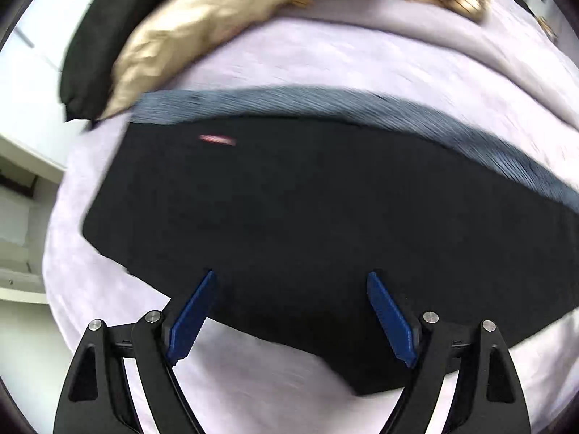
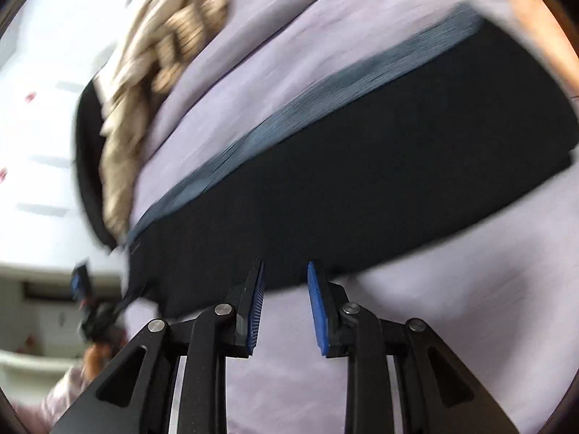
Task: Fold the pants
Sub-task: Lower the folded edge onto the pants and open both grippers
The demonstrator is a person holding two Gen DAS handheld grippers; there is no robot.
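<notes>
Spread blue fingers [image 1: 195, 316] over black pants [image 1: 307, 217], long axis crosswise

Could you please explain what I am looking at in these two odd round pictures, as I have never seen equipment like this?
No robot here: a person carries a two-finger gripper in each hand, with a fisheye camera on each looking along its fingers. One picture is from the left gripper, the other from the right gripper. The blue strips are the finger pads. Both grippers are open, the left wider, and hold nothing. Below them dark pants with a grey ribbed waistband lie on a lilac bedsheet. Beige clothing lies further back. The right view also shows the other gripper at its left edge. Both pictures are motion-blurred.
</notes>
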